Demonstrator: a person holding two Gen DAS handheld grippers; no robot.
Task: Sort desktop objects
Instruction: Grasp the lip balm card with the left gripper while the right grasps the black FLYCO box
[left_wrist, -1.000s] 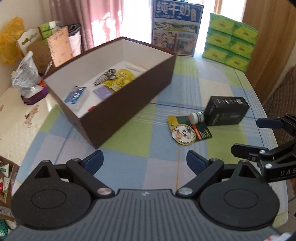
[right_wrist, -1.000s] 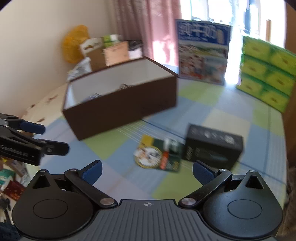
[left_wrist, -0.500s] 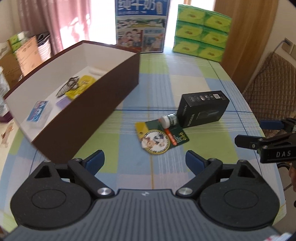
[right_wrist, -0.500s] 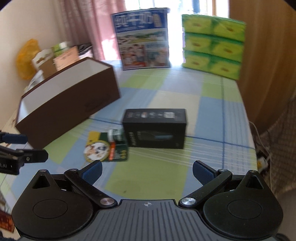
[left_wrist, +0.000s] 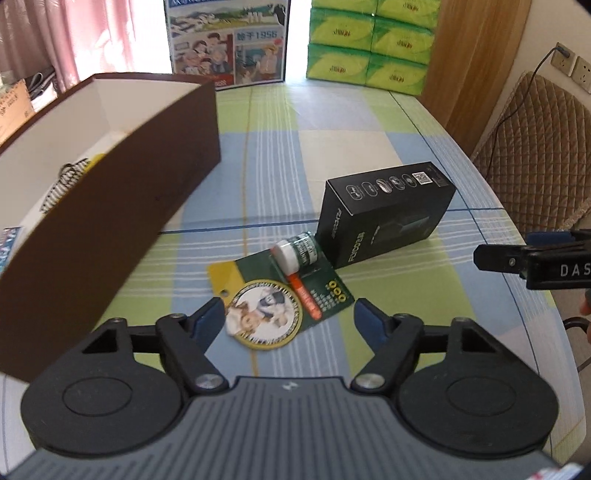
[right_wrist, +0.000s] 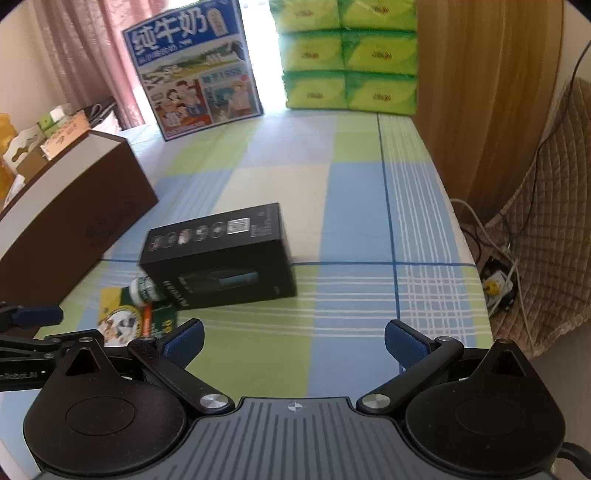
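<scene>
The card (left_wrist: 280, 295) lies flat on the surface (left_wrist: 388, 140) beside the box (left_wrist: 384, 214), bottle (left_wrist: 297, 251) on it, long axis slanting. Left tongs (left_wrist: 288, 317), nearer, straddle it, wide open and empty; right tongs (right_wrist: 293, 338) likewise.

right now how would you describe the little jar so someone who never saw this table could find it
Start at the big brown box on the checked tablecloth, then look right to the black carton. The little jar lies on its side against the carton's near corner, on a green card; it alone is round, with a white lid.
</scene>
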